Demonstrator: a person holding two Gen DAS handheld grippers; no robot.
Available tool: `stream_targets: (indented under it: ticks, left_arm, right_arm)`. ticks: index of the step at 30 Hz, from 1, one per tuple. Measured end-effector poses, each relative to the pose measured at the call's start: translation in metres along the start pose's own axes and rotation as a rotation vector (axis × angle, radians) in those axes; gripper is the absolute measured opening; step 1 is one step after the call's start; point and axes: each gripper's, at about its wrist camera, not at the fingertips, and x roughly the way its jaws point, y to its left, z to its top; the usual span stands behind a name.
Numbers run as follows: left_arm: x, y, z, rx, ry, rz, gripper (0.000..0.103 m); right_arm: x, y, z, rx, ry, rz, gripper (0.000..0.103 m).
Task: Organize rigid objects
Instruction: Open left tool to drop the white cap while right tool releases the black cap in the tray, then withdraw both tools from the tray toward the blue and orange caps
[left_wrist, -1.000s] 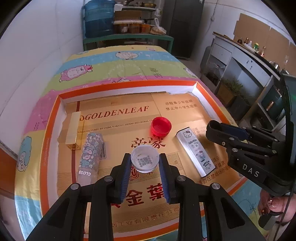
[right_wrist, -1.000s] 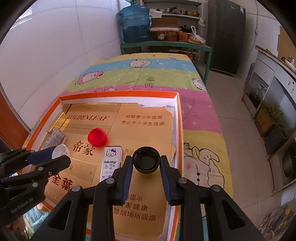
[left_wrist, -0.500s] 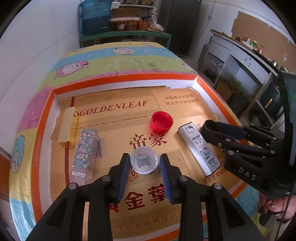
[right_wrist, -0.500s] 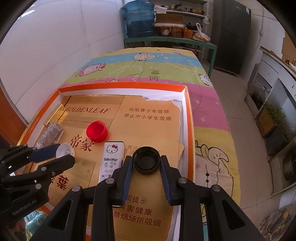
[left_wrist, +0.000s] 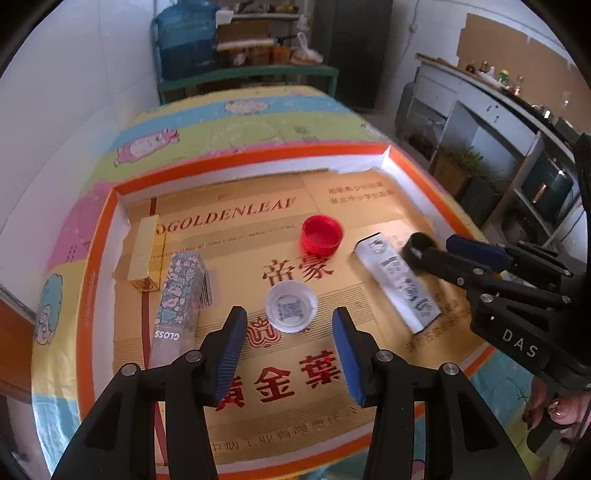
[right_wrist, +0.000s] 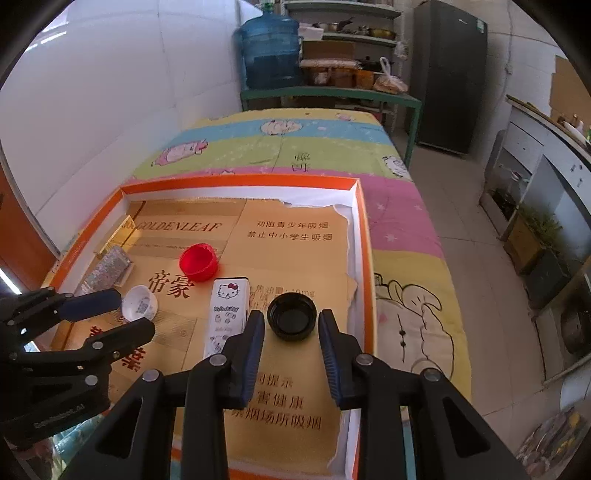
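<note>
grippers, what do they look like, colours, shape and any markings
Both are matte black plastic with two long fingers, silver screws at the joints and ribbed blue pads. The left gripper carries faint raised lettering on its side, seen from the right wrist view. The right gripper has DAS in white on its body. A hand with painted nails grips its handle.

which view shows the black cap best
The right wrist view: the round black plastic cap sits centred between the right gripper fingers, its open hollow fully visible. The left wrist view shows only its blurred rim at that gripper's tip, beside the white cartoon-cat box.
</note>
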Motion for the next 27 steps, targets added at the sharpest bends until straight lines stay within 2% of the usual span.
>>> stream_targets:
  ticks: [4, 7, 18, 27]
  left_arm:
    - [-0.02, -0.001, -0.002, -0.02, -0.063, -0.034, 0.05]
    - [-0.032, -0.001, -0.006, -0.031, -0.09, -0.022, 0.05]
    - [-0.074, 0.003, -0.031, -0.073, -0.119, 0.042, 0.05]
    - [-0.111, 0.01, -0.059, -0.124, -0.155, 0.039, 0.05]
  right_arm:
    - [-0.015, 0.0, -0.007, 0.03, -0.031, -0.005, 0.03]
    - [-0.026, 0.0, -0.012, 0.05, -0.05, -0.003, 0.03]
    - [-0.056, 0.021, -0.029, 0.052, -0.071, 0.016, 0.03]
    - [-0.079, 0.048, -0.047, 0.026, -0.072, 0.037, 0.03]
